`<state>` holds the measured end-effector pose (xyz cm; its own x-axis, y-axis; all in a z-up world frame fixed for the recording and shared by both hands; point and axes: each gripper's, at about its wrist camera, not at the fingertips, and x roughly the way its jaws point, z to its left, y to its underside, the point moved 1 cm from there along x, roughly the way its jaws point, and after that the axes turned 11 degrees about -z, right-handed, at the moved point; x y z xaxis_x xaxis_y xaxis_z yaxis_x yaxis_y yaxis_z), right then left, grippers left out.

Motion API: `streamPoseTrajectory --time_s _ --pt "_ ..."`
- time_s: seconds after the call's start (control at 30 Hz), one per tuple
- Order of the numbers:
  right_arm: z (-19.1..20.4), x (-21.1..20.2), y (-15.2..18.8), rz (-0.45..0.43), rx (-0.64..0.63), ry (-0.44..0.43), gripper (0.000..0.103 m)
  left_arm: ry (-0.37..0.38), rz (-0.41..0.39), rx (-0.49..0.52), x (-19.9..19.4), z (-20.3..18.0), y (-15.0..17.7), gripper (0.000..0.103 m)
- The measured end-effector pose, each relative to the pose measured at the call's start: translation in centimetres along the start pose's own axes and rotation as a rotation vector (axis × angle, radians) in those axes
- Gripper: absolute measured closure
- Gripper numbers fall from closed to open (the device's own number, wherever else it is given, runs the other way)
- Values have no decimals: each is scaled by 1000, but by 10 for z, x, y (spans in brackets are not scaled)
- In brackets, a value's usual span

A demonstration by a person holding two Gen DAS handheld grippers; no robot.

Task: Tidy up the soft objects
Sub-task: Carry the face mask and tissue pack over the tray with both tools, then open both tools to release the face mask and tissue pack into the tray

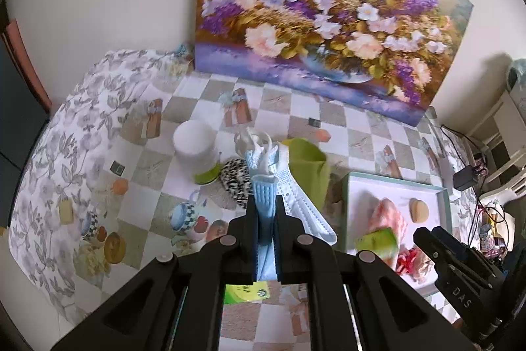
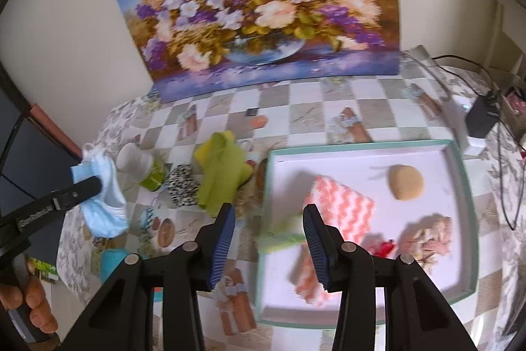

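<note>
The left claw (image 1: 265, 213) is clamping a blue face mask (image 1: 264, 199) above the bench (image 1: 296, 107); the right claw (image 2: 269, 239) is hanging open over the tray (image 2: 460, 180), a green cloth (image 2: 223, 173) lying beside it.

mask (image 1: 264, 203): pale blue | cloth (image 2: 222, 176): lime green | tray (image 2: 462, 186): white, teal-rimmed

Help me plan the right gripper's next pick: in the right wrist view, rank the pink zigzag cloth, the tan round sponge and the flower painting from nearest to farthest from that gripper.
From the right gripper:
1. Pink zigzag cloth, in the tray just ahead, slightly right.
2. Tan round sponge, deeper in the tray, farther right.
3. Flower painting, leaning on the wall at the table's far edge.
</note>
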<state>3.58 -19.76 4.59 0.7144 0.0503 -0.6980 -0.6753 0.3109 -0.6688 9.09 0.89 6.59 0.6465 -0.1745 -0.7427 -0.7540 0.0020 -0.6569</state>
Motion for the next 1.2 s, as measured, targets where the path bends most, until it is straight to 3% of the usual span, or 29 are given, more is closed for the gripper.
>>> streamPoseTrajectory --time_s 0.1,0.3,0.5,0.73,1.03,1.2 --pt "-14 -2 0 0 22 9 65 5 -5 24 -1 -15 3 96" --pt "-42 -2 2 7 84 23 65 46 1 74 0 -50 16 96" --pt "-68 -5 3 14 126 52 65 92 54 128 21 -88 41 96" --pt "-96 6 11 67 161 121 65 94 93 211 56 -125 59 96" --pt "-110 19 18 100 176 144 65 68 113 277 107 -145 66 96" --pt "-111 25 19 108 171 143 65 69 160 242 129 -141 75 96"
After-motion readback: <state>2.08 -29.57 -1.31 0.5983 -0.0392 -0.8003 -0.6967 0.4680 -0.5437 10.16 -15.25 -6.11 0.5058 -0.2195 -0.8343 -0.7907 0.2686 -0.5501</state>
